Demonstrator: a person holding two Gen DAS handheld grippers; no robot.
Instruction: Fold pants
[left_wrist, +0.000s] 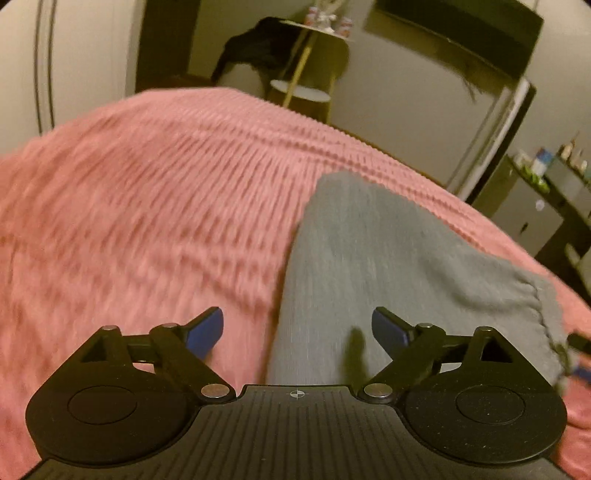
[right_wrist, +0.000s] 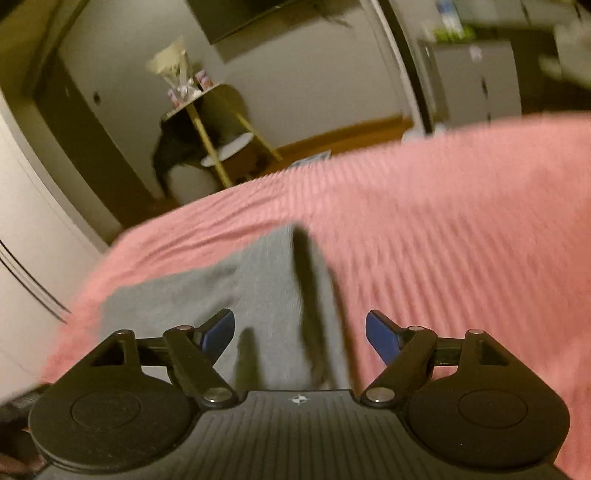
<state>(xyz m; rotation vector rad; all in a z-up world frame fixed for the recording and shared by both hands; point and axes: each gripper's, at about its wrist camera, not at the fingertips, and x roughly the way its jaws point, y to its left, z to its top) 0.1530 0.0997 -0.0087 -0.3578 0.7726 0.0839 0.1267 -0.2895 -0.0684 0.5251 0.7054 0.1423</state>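
A: As they lie on the pink blanket (left_wrist: 147, 206), the grey pants (left_wrist: 369, 258) run lengthwise away from both cameras, toward the far edge of the bed.

B: And the claws?

A: The left claw (left_wrist: 297, 330) is spread wide above the cloth, gripping nothing. The right claw (right_wrist: 300, 332) is the same, a dark fold between its blue pads (right_wrist: 382, 339).

B: Beyond the bed?

A: A small round side table (left_wrist: 314, 62), dark clothes (left_wrist: 255, 48) beside it, pale walls, a grey cabinet (right_wrist: 476, 81).
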